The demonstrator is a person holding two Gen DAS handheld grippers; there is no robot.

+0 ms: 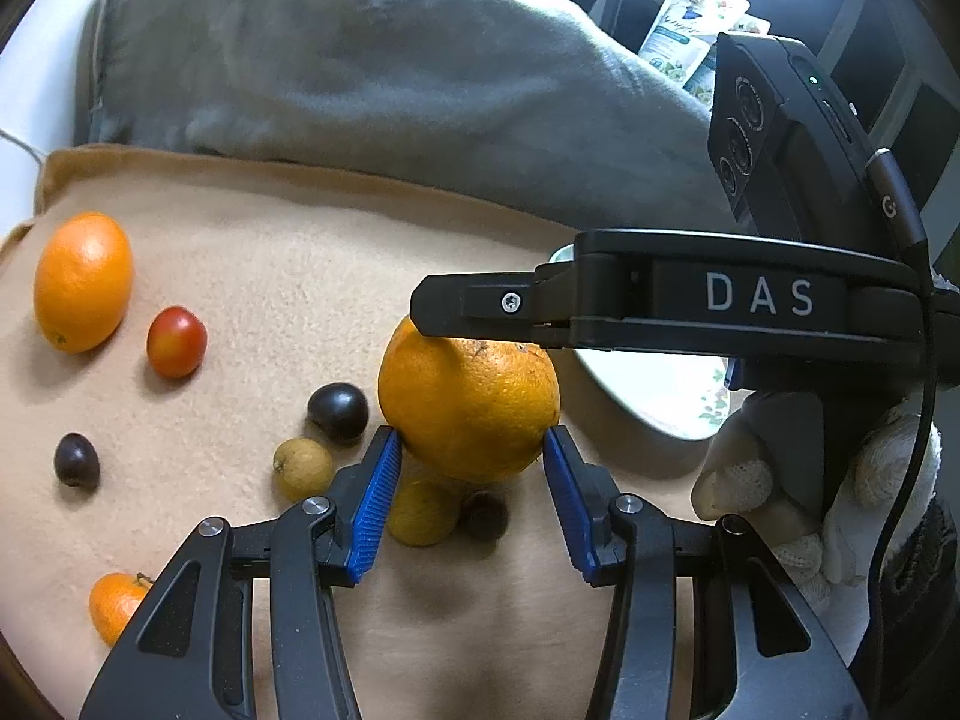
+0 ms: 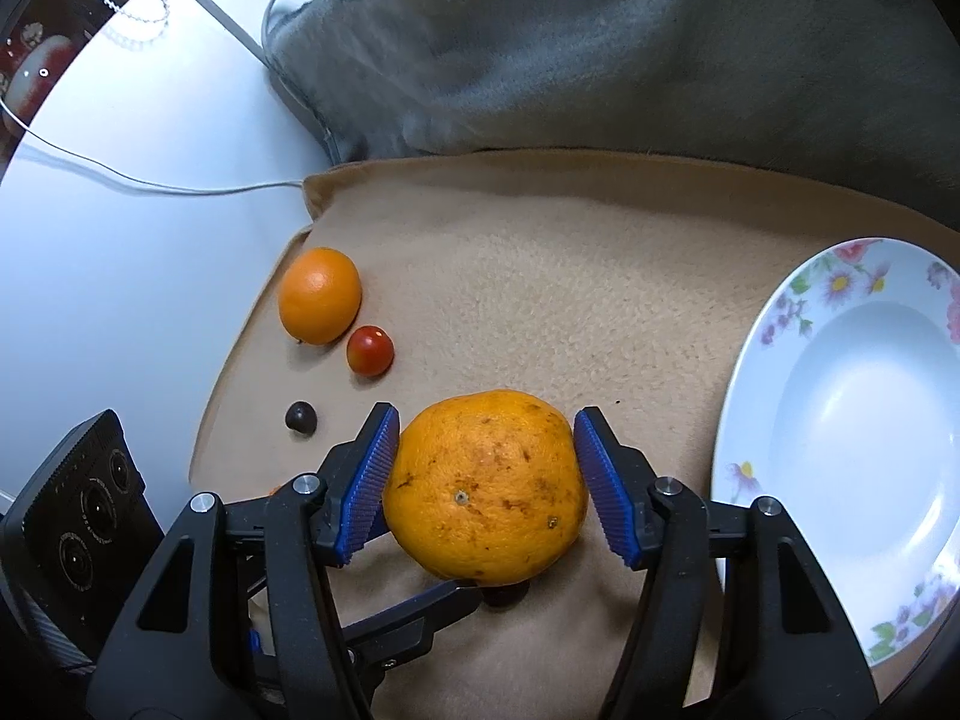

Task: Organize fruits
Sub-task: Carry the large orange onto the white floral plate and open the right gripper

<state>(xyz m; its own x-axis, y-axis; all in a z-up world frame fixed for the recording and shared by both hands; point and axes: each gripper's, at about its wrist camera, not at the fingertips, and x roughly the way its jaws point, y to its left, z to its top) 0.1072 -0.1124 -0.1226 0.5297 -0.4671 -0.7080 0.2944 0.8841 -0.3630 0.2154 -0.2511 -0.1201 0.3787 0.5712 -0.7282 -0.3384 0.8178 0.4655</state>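
A big mottled orange (image 1: 471,408) (image 2: 486,489) sits between the blue pads of both grippers. My left gripper (image 1: 472,450) closes on its sides from the front, pads touching the skin. My right gripper (image 2: 486,462) comes from the right, pads on both sides of it, the right pad a hair off. A white flowered plate (image 2: 840,432) lies to the right, also seen in the left wrist view (image 1: 654,390). On the tan cloth (image 1: 270,264) lie a smooth orange (image 1: 83,282), a red tomato (image 1: 177,342), two dark plums (image 1: 338,411) (image 1: 76,459) and yellow-brown fruits (image 1: 303,468).
A small tangerine (image 1: 114,603) lies at the near left edge of the cloth. A grey blanket (image 1: 360,60) is heaped behind. A white cable (image 2: 150,183) crosses the white table at the left. A food pouch (image 1: 690,30) stands at the back right.
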